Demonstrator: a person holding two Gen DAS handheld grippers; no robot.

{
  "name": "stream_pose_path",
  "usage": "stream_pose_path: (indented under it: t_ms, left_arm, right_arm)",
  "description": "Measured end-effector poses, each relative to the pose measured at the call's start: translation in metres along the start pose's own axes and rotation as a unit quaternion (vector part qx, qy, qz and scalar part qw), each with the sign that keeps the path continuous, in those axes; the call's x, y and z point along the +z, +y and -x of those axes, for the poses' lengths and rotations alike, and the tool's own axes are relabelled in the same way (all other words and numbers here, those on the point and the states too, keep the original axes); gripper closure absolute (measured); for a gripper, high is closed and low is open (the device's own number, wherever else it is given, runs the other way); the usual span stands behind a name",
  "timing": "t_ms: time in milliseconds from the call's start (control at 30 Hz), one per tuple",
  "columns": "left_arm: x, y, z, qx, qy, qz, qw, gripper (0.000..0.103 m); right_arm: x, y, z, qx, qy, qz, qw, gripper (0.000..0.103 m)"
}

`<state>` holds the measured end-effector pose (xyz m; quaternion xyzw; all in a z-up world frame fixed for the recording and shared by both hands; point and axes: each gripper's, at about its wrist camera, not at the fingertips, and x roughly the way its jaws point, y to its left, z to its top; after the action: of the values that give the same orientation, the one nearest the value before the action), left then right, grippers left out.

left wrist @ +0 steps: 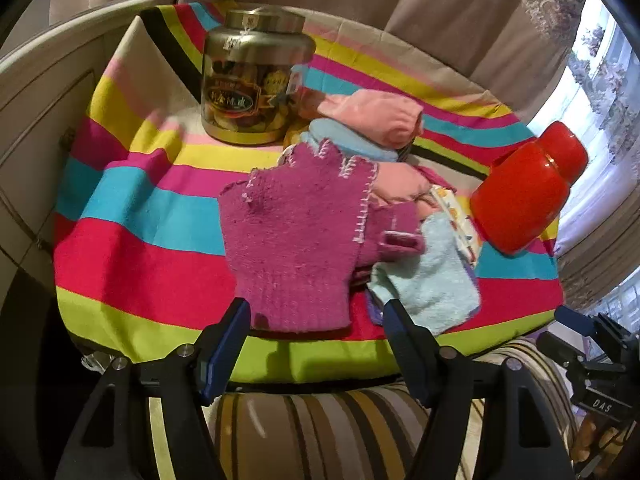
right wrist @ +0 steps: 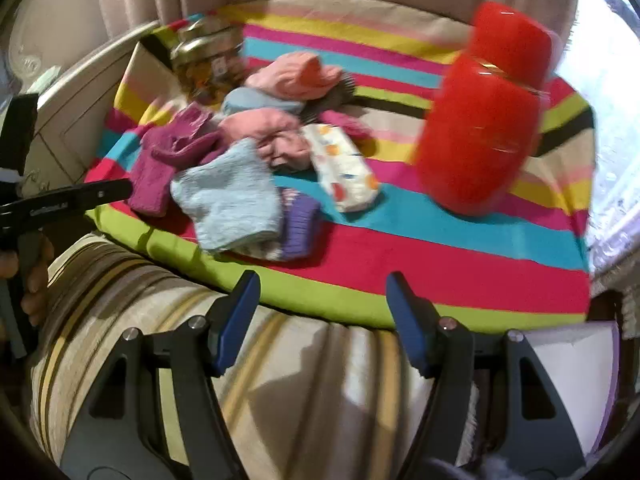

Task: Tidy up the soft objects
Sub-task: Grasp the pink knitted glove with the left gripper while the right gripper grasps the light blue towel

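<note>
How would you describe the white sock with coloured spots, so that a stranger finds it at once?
Start from the big red jar on the striped cloth. To its left lies a pile of soft things, and the white sock lies at the pile's edge nearest the jar. It alone is white and has orange and red spots.

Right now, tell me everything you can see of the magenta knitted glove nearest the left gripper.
The magenta glove is a fuzzy knit with pale pink whip-stitching along its finger edges and a ribbed cuff. It lies flat, palm or back up, on the striped cloth, cuff toward the camera and fingers pointing away toward the jar. Its right edge overlaps a second magenta piece and sits beside the light blue sock; its fingertips reach the pink and blue items behind. The open left gripper brackets the cuff without touching it.
</note>
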<state>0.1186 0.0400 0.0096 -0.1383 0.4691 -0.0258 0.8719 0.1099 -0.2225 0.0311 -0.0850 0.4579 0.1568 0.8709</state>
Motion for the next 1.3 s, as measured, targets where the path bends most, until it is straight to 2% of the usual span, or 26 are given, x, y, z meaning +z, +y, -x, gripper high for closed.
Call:
stream_pose_path:
  t_ms: [200, 367, 433, 467, 533, 600, 667, 800, 867, 933, 967, 1000, 1033, 1100, 1133, 1167, 1267, 1300]
  left_arm:
    - [0.007, 0.004, -0.025, 0.019, 0.029, -0.003, 0.9994, 0.034]
    - [0.017, 0.006, -0.041, 0.039, 0.033, -0.01, 0.9986, 0.034]
    - [0.02, 0.007, -0.046, 0.045, 0.034, -0.014, 0.9983, 0.048]
    - [0.021, 0.008, -0.048, 0.048, 0.032, -0.014, 0.9982, 0.061]
    - [0.022, 0.011, -0.046, 0.041, 0.025, -0.009, 0.9988, 0.072]
    - [0.022, 0.013, -0.043, 0.035, 0.016, -0.003, 0.9992, 0.091]
    - [0.022, 0.016, -0.041, 0.027, 0.01, 0.001, 0.9996, 0.098]
    - [0.019, 0.024, -0.037, 0.01, 0.0, 0.018, 0.9998, 0.098]
    - [0.017, 0.028, -0.031, 0.008, -0.012, 0.027, 0.9995, 0.094]
    - [0.015, 0.033, -0.029, 0.01, -0.015, 0.041, 0.999, 0.077]
    - [0.014, 0.034, -0.029, 0.01, -0.016, 0.043, 0.9989, 0.053]
    - [0.014, 0.034, -0.028, 0.011, -0.018, 0.044, 0.9988, 0.034]
    - [0.013, 0.033, -0.026, 0.014, -0.024, 0.04, 0.9988, 0.03]
    - [0.013, 0.028, -0.023, 0.017, -0.032, 0.027, 0.999, 0.03]
    - [0.013, 0.025, -0.023, 0.02, -0.032, 0.019, 0.9991, 0.03]
    - [0.013, 0.022, -0.025, 0.026, -0.028, 0.01, 0.9992, 0.03]
    - [0.013, 0.016, -0.032, 0.035, -0.014, -0.006, 0.9993, 0.03]
    - [0.013, 0.015, -0.032, 0.038, -0.014, -0.01, 0.9991, 0.03]
  right_arm:
    - [0.022, 0.031, -0.031, 0.021, 0.016, 0.031, 0.999, 0.032]
    - [0.035, 0.05, -0.05, 0.023, 0.024, 0.052, 0.998, 0.031]
    - [0.039, 0.054, -0.058, 0.026, 0.025, 0.056, 0.998, 0.031]
    - [0.04, 0.056, -0.061, 0.027, 0.026, 0.058, 0.998, 0.03]
    - [0.043, 0.06, -0.066, 0.029, 0.027, 0.06, 0.997, 0.029]
    - [0.045, 0.063, -0.073, 0.032, 0.03, 0.063, 0.997, 0.029]
    - [0.047, 0.067, -0.077, 0.035, 0.032, 0.066, 0.997, 0.028]
    - [0.05, 0.074, -0.086, 0.035, 0.035, 0.073, 0.996, 0.028]
    - [0.052, 0.077, -0.091, 0.032, 0.035, 0.076, 0.996, 0.028]
    - [0.053, 0.079, -0.096, 0.031, 0.036, 0.079, 0.996, 0.028]
    - [0.054, 0.08, -0.099, 0.03, 0.038, 0.081, 0.996, 0.028]
    - [0.054, 0.081, -0.102, 0.028, 0.04, 0.082, 0.995, 0.028]
    - [0.055, 0.082, -0.104, 0.028, 0.041, 0.083, 0.995, 0.029]
    - [0.056, 0.082, -0.106, 0.032, 0.039, 0.084, 0.995, 0.043]
    - [0.056, 0.083, -0.105, 0.034, 0.037, 0.084, 0.995, 0.057]
    - [0.056, 0.082, -0.104, 0.035, 0.032, 0.082, 0.995, 0.065]
    - [0.055, 0.079, -0.097, 0.038, 0.015, 0.076, 0.996, 0.079]
    - [0.055, 0.078, -0.093, 0.038, 0.009, 0.075, 0.996, 0.081]
